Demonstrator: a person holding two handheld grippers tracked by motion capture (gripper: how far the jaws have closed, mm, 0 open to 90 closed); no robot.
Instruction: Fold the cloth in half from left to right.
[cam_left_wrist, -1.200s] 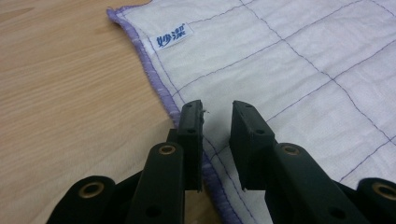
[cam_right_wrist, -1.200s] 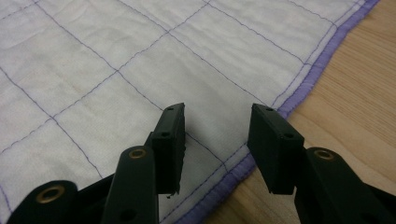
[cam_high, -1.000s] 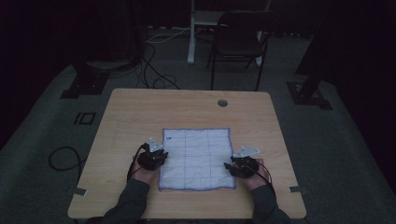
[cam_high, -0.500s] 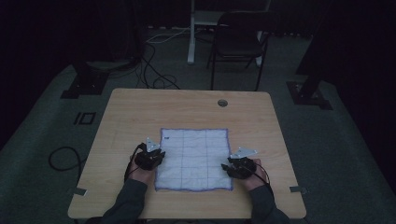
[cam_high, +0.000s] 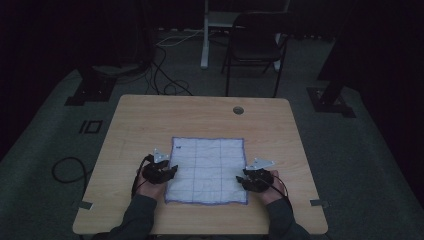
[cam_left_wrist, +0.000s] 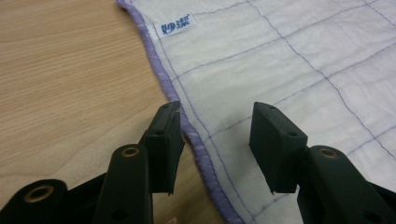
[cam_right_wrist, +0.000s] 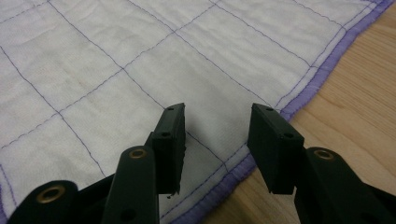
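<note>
While lying flat mid-surface (cam_high: 140, 120), cloth (cam_high: 207, 167) flanked at near corners by left tool (cam_high: 167, 172) and right tool (cam_high: 250, 179), both spread wide, each straddling a purple hem, equally near, ready to pinch inward.

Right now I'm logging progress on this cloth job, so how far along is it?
Done: the white cloth lies spread flat on the table, no fold in it. In hand: the left gripper is open astride its purple left edge, and the right gripper is open over its right edge near the close corner. Left: neither has pinched the cloth, so any gripping, lifting or folding looks not yet begun.
</note>
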